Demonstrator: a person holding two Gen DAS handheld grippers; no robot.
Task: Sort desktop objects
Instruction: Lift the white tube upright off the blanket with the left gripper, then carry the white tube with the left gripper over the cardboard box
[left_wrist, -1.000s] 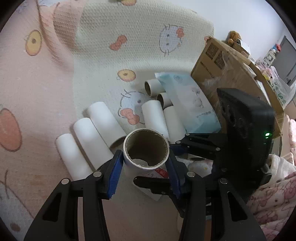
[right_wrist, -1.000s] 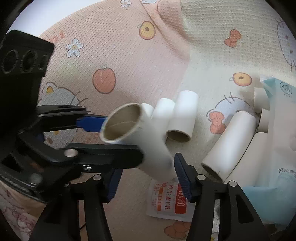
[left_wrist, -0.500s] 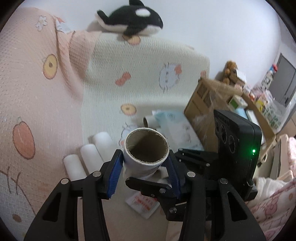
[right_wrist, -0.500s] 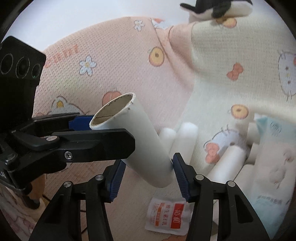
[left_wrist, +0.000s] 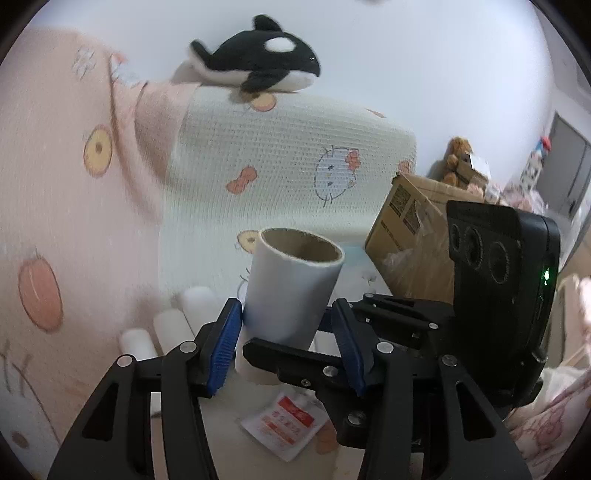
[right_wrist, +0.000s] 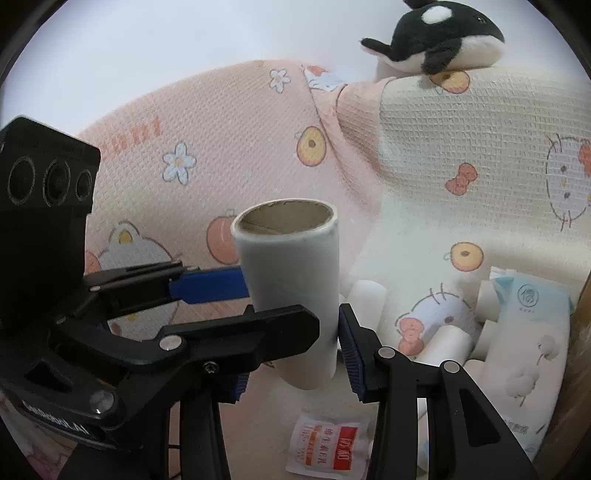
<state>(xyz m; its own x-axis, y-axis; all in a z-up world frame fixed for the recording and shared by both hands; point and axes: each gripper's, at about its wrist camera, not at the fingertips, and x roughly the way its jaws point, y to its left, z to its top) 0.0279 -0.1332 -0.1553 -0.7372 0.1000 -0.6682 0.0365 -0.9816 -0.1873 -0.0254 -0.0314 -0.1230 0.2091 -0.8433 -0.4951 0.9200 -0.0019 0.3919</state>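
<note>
A white cardboard tube stands upright in the air, its open brown end up. My right gripper is shut on the tube's lower end; its right pad presses the tube's side. My left gripper straddles the tube higher up and its jaws are opening: the left pad lies against the tube, while a thin gap shows at the right pad. Several more white tubes lie on the cartoon-print blanket below. A red-and-white sachet lies under the grippers.
A pale blue tissue pack lies to the right of the tubes. Beside it stands a cardboard box with a teddy bear behind. An orca plush rests on top of the blanket-covered bolster.
Both grippers rose with the tube, which swung from tilted to upright. The right jaws closed onto its lower end. The left jaws widened a little. Both views tipped up, revealing the orca plush.
</note>
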